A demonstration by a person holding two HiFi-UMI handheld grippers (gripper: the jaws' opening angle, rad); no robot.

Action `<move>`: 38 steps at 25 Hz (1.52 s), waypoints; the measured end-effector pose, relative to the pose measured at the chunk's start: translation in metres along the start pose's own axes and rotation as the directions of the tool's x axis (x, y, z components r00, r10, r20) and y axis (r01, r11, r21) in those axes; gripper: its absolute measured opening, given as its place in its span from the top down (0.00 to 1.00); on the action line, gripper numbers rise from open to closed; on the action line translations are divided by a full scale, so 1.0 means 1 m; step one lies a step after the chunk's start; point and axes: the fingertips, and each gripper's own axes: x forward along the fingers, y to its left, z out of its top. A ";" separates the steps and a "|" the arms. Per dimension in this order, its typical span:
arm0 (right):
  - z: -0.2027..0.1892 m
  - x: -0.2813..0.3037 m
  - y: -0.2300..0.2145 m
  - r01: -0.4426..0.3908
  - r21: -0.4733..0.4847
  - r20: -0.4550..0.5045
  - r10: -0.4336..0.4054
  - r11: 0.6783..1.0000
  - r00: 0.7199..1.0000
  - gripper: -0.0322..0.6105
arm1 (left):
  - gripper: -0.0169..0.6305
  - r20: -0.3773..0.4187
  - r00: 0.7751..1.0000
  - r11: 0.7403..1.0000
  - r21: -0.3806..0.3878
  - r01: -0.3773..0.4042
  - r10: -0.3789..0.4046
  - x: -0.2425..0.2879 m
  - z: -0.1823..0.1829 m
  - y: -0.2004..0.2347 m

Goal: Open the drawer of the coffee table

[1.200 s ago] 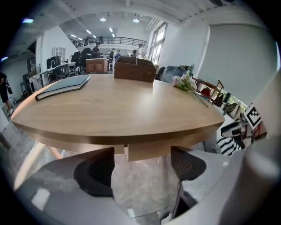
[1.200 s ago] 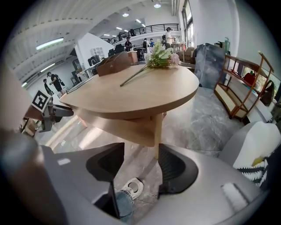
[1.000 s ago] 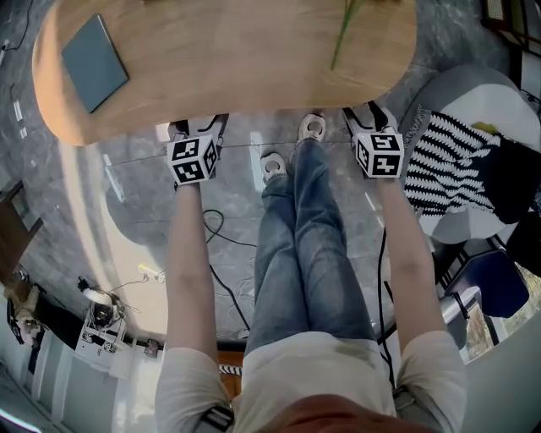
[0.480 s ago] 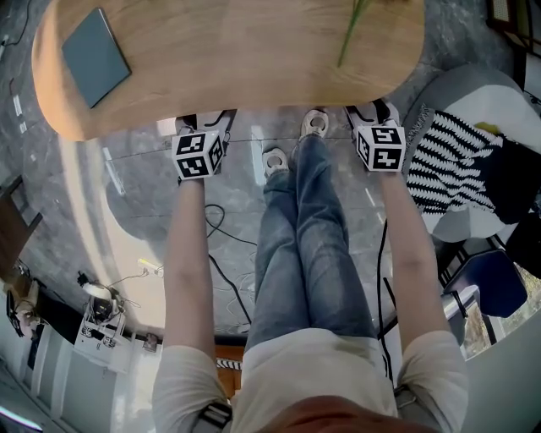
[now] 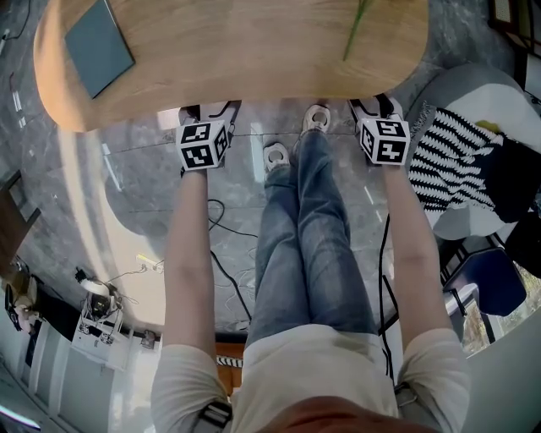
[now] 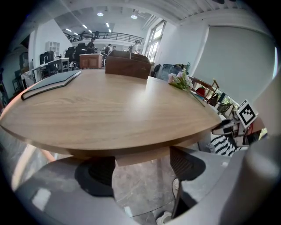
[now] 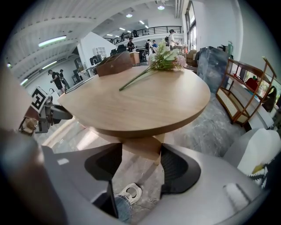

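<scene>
The oval wooden coffee table [image 5: 237, 51] fills the top of the head view. My left gripper [image 5: 207, 110] and right gripper [image 5: 374, 108] reach under its near edge, one on each side of the person's legs, with the fingertips partly hidden by the tabletop. In the left gripper view the gripper [image 6: 140, 169] is open, and a pale wooden front [image 6: 140, 156] under the tabletop [image 6: 109, 110] shows in the gap. In the right gripper view the gripper [image 7: 140, 165] is open too, with a wooden block [image 7: 140, 149] under the tabletop [image 7: 145, 101] showing between its dark pads [image 7: 175, 169].
A dark book [image 5: 97, 46] lies at the table's far left and a flower stem [image 5: 359, 25] at its right. A chair with a striped cushion [image 5: 456, 161] stands to the right. Cables [image 5: 224, 254] run over the marble floor. A wooden shelf [image 7: 246, 88] stands beyond the table.
Both grippers have moved forward, closer under the table's near edge. Their jaws stay apart.
</scene>
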 end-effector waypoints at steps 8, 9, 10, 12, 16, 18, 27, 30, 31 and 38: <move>-0.021 -0.011 0.008 0.013 0.006 -0.027 -0.012 1.000 1.000 0.52 | 0.37 -0.024 1.000 1.000 -0.009 0.002 -0.003 -0.012 -0.023 -0.007; -0.025 -0.013 0.009 0.014 0.007 -0.031 -0.014 1.000 0.999 0.52 | 0.37 -0.028 1.000 1.000 -0.011 0.002 -0.002 -0.014 -0.027 -0.008; -0.028 -0.015 0.010 0.015 0.009 -0.034 -0.014 1.000 0.999 0.52 | 0.37 -0.032 0.999 1.000 -0.012 0.001 -0.001 -0.016 -0.030 -0.009; -0.034 -0.018 0.011 0.016 0.012 -0.040 -0.016 1.000 0.999 0.52 | 0.37 -0.039 0.999 1.000 -0.013 -0.001 0.001 -0.019 -0.036 -0.012; -0.045 -0.025 0.017 0.023 0.015 -0.054 -0.023 1.000 0.998 0.52 | 0.37 -0.054 0.999 1.000 -0.020 -0.002 0.001 -0.027 -0.048 -0.015; -0.052 -0.028 0.020 0.027 0.019 -0.061 -0.025 0.999 0.998 0.52 | 0.37 -0.061 0.998 1.000 -0.021 0.001 -0.002 -0.031 -0.055 -0.016; -0.083 -0.044 0.031 0.036 0.035 -0.082 -0.033 0.999 0.996 0.52 | 0.37 -0.082 0.997 1.000 -0.019 0.008 -0.009 -0.048 -0.083 -0.025; -0.089 -0.047 0.032 0.035 0.033 -0.088 -0.032 0.999 0.996 0.52 | 0.37 -0.080 0.997 1.000 -0.027 0.009 -0.011 -0.052 -0.091 -0.029; -0.091 -0.048 0.031 0.035 0.031 -0.090 -0.033 0.999 0.995 0.52 | 0.37 -0.078 0.997 1.000 -0.030 0.009 -0.011 -0.053 -0.093 -0.030; -0.108 -0.058 0.039 0.042 0.033 -0.101 -0.039 0.999 0.994 0.52 | 0.37 -0.090 0.996 1.000 -0.030 0.001 -0.003 -0.064 -0.110 -0.034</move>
